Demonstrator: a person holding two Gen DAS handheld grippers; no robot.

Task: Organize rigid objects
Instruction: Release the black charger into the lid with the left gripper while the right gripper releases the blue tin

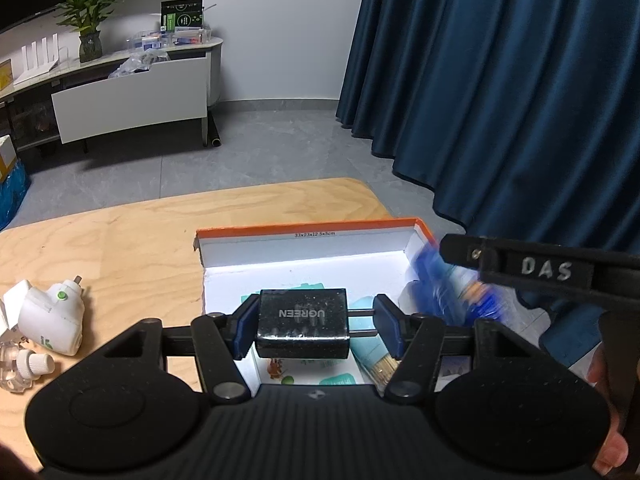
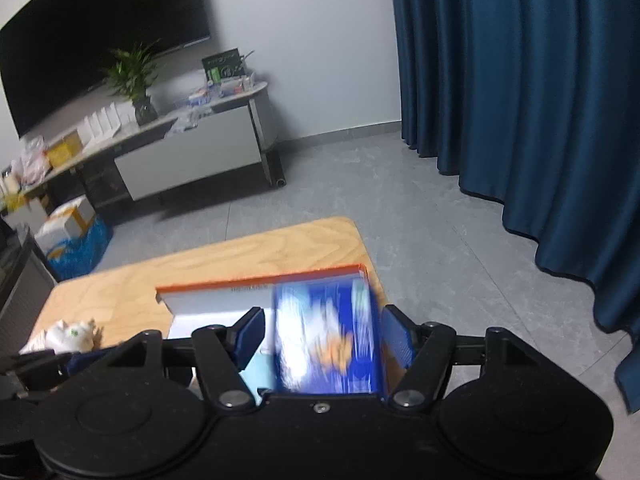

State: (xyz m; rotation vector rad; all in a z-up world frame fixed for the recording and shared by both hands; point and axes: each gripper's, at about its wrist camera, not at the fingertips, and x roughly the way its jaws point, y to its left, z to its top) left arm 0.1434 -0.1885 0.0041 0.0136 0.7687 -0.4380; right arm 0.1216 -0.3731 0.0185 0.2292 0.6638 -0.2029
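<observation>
An open box with an orange rim [image 1: 308, 227] and a white inside stands on the wooden table [image 1: 120, 240]. My left gripper [image 1: 317, 312] is shut on a black UGREEN charger [image 1: 302, 322], which hangs over the near part of the box. At the box's right end is a blue and white package [image 1: 436, 292], badly blurred. In the right wrist view this package [image 2: 326, 344] lies between the pads of my right gripper [image 2: 322, 320], with a slim gap on each side. The right gripper is open. One of its black fingers [image 1: 520, 268], marked DAS, reaches in over the box's right corner.
Left of the box lie a white plug-in device with a green button [image 1: 56, 320] and a small clear bottle [image 1: 24, 364]. Teal packets [image 1: 368, 344] and a bundle of thin sticks [image 1: 384, 366] are in the box. A blue curtain [image 1: 500, 100] hangs past the table's right edge.
</observation>
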